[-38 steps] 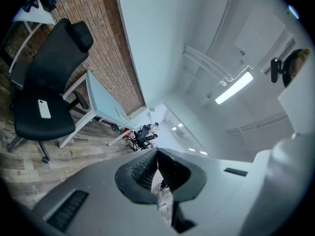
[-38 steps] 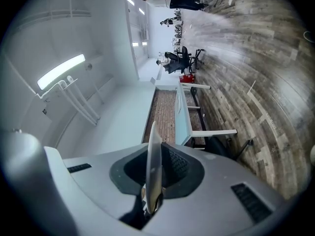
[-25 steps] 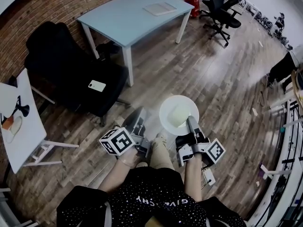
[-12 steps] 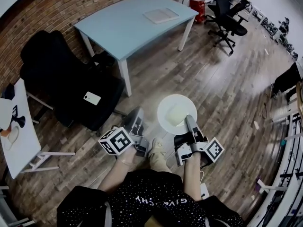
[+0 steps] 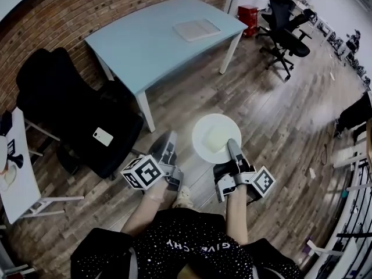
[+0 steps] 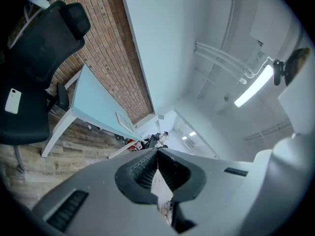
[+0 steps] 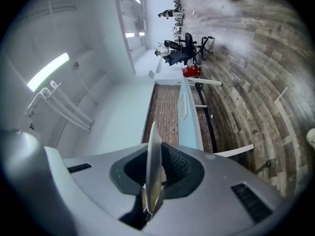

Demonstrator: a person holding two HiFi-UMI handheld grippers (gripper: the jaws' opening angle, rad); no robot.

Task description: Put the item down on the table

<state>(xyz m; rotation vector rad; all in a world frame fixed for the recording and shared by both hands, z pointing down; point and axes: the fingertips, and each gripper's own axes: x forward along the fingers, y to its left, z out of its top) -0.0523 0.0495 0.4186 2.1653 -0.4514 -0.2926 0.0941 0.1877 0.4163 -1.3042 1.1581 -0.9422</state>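
One white plate (image 5: 216, 137) hangs over the wooden floor (image 5: 273, 115), its rim pinched by the right gripper's (image 5: 231, 145) fingers. The left gripper's (image 5: 168, 141) fingers are closed together, empty. One blue surface (image 5: 151, 39) stands ahead carrying one flat pad (image 5: 197, 29). Beside it is a black chair (image 5: 64, 109) holding one phone (image 5: 103, 136).

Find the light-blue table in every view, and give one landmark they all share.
Head view: the light-blue table is at top centre.
Left gripper view: left of centre, slanting down to the right.
Right gripper view: centre, a narrow near-vertical strip.
Shared landmark: the brick wall beside the table.
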